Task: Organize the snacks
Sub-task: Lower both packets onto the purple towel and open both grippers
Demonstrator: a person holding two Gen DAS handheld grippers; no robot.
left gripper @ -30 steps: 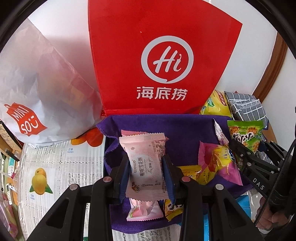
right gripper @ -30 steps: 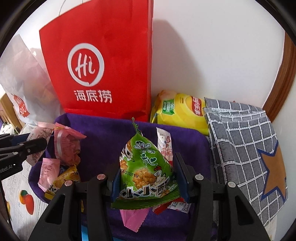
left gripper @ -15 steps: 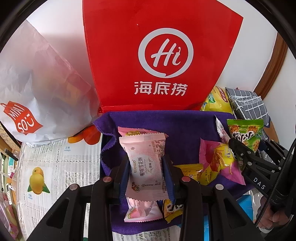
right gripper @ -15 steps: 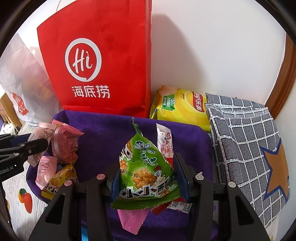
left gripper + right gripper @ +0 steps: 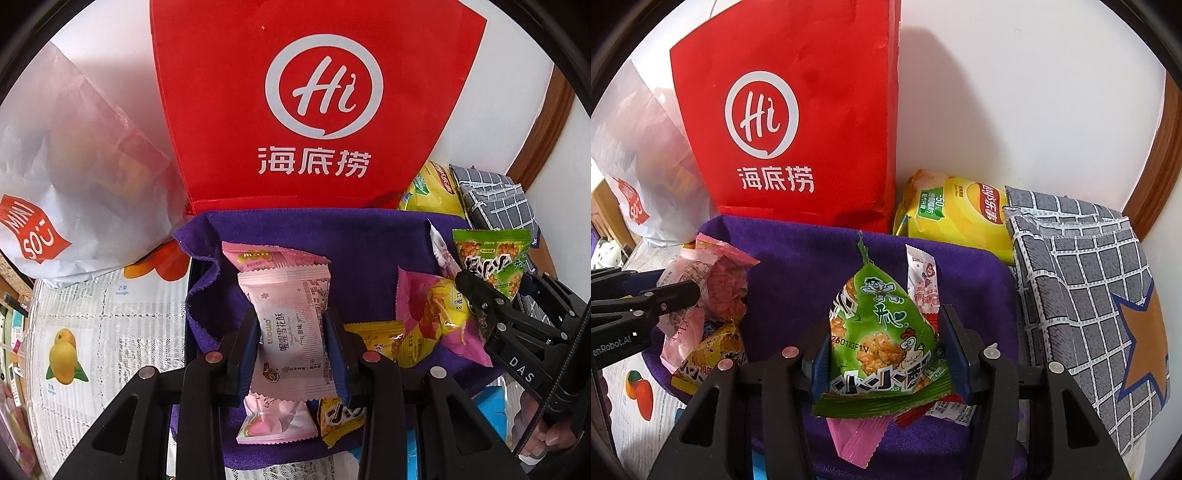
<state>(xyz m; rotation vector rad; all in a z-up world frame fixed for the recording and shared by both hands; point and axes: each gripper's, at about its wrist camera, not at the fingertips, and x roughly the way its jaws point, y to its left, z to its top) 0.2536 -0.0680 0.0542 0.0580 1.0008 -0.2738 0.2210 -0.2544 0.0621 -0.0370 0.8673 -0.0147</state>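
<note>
Between the left tool's (image 5: 291,354) pads, a pink snack packet (image 5: 291,328) sits clamped

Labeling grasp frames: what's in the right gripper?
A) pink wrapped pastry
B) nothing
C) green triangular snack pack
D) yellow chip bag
C: in the right wrist view the right gripper has its pads pressed on both sides of the green pack, held above the purple cloth; the pink pastry is in the left gripper.

glossy plastic green snack packet (image 5: 882,332); fuzzy purple cloth (image 5: 798,266); matt red paper bag (image 5: 798,122).
</note>
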